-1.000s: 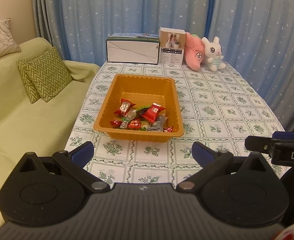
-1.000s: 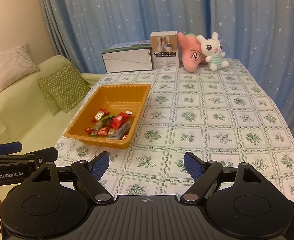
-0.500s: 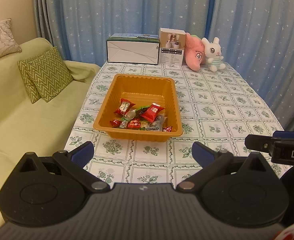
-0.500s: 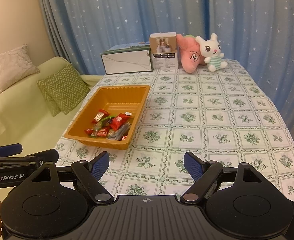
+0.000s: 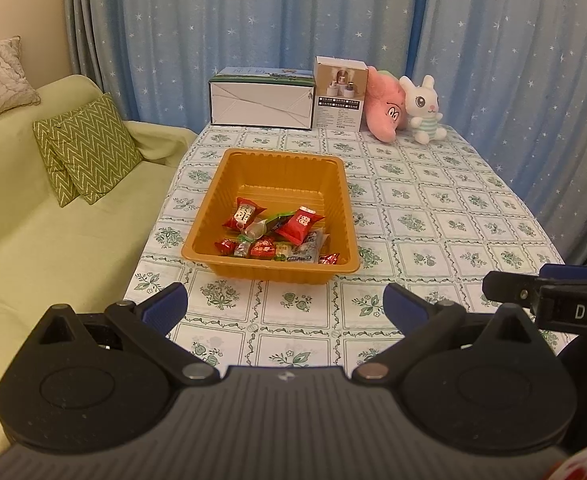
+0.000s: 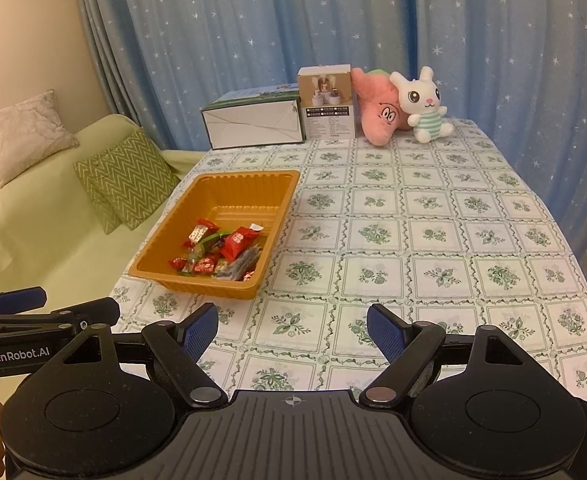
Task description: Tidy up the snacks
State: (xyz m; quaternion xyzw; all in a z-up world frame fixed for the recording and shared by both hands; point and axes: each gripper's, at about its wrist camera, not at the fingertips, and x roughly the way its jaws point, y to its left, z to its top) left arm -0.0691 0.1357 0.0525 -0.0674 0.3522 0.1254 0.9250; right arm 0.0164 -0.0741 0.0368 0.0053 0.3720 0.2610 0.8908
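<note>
While both the left gripper (image 5: 285,307) and right gripper (image 6: 292,329) hover with fingers spread wide and empty, the orange tray (image 5: 281,160) of wrapped snacks (image 5: 277,234) sits ahead of the left fingers, ahead-left of the right.

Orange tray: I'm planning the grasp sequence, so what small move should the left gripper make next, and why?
Probably ease the left gripper forward and down toward the orange tray. It is open and empty, hanging short of the tray's near wall, and the wrapped snacks are piled at that near end. The right gripper, also open and empty, faces bare tablecloth.
</note>
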